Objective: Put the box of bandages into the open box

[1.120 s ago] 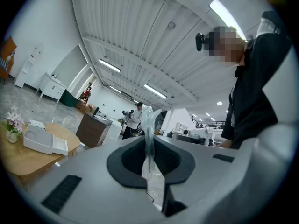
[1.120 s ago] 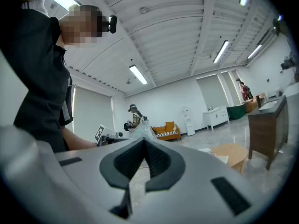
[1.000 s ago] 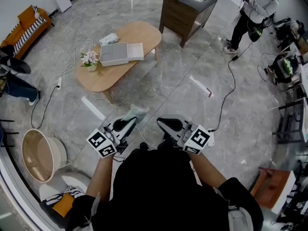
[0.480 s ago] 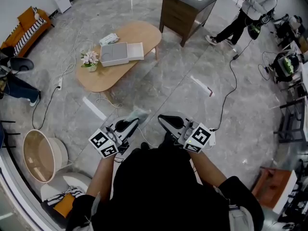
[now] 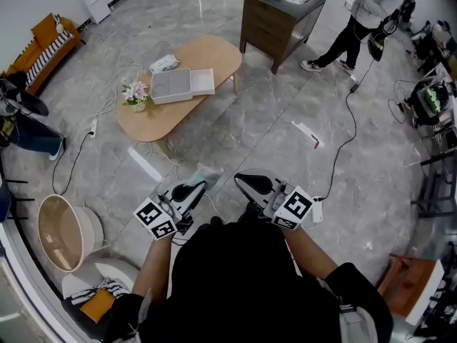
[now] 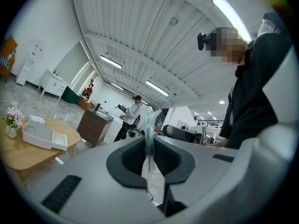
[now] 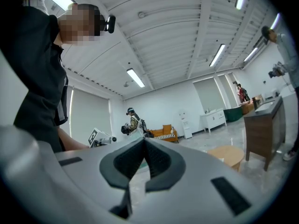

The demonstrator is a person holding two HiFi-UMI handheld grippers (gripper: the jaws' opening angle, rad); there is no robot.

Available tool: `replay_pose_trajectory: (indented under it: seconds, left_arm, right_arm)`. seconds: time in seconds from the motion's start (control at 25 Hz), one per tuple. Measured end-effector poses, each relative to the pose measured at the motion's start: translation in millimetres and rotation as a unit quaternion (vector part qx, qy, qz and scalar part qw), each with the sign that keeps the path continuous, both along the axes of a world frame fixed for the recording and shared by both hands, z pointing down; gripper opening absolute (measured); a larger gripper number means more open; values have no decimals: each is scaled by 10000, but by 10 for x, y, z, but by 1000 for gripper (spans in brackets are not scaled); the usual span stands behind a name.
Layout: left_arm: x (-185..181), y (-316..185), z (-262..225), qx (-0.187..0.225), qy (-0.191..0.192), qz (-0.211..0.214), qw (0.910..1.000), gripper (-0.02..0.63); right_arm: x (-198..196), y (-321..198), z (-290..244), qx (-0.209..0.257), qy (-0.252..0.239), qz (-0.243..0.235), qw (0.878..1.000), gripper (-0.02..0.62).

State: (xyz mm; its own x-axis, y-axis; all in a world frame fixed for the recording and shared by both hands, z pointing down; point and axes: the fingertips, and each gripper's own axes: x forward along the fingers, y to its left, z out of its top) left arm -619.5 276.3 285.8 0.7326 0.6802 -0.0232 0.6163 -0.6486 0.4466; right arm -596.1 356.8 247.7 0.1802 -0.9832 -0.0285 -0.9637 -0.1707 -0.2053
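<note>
Tabletop [image 5: 207, 52] is lying well ahead across marble floor [image 5: 271, 120], so I am holding both tools level and pointing forward, ready for approach. Left hand-held gripper [image 5: 194, 186] is pinching thin clear plastic packet [image 6: 150, 139], which is standing edge-up between pads. Right hand-held gripper [image 5: 246, 181] is riding empty, jaws together, likely kept free for pickup. Box of bandages [image 5: 164, 63], as I judge it, is sitting at tabletop's far end, just beside grey open box [image 5: 171, 84]: small, white, flattish, too distant for detail.
</note>
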Motion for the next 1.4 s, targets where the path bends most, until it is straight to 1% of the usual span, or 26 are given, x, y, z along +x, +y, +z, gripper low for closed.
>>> replay_pose_trajectory:
  seconds: [0.2, 0.56, 0.68, 0.76, 0.88, 1.0, 1.16, 1.28, 1.4]
  left_arm:
    - [229, 160, -19, 59, 23, -162, 9998, 38]
    - [731, 712, -205, 3, 12, -501, 9987, 38]
    - [825, 834, -250, 87, -38, -631, 9980, 38]
    - [846, 866, -254, 101, -67, -763, 9970, 38]
    - [872, 867, -221, 111, -130, -926, 9956, 38]
    - [932, 815, -193, 146, -151, -985, 9949, 38]
    - [1022, 632, -106, 16, -148, -1082, 9940, 38]
    - [1160, 508, -6, -102, -173, -1058, 9942, 38]
    - [1399, 413, 50, -165, -135, -935, 9954, 38]
  right_arm:
    - [205, 220, 29, 45, -20, -90, 9999, 11]
    - [762, 850, -117, 208, -49, -323, 9992, 11]
    - [889, 989, -120, 262, -106, -473, 9985, 11]
    - [933, 1044, -43, 253, -235, -586, 9977, 11]
    - [997, 1078, 108, 220, -433, -648, 9967, 11]
    - [1068, 1036, 183, 295, -572, -639, 9959, 11]
    - [1143, 874, 253, 272, -599, -661, 9956, 11]
    - [1266, 768, 290, 151, -553, -564, 9968, 11]
    - [1474, 701, 301, 107, -582, -395, 9975, 11]
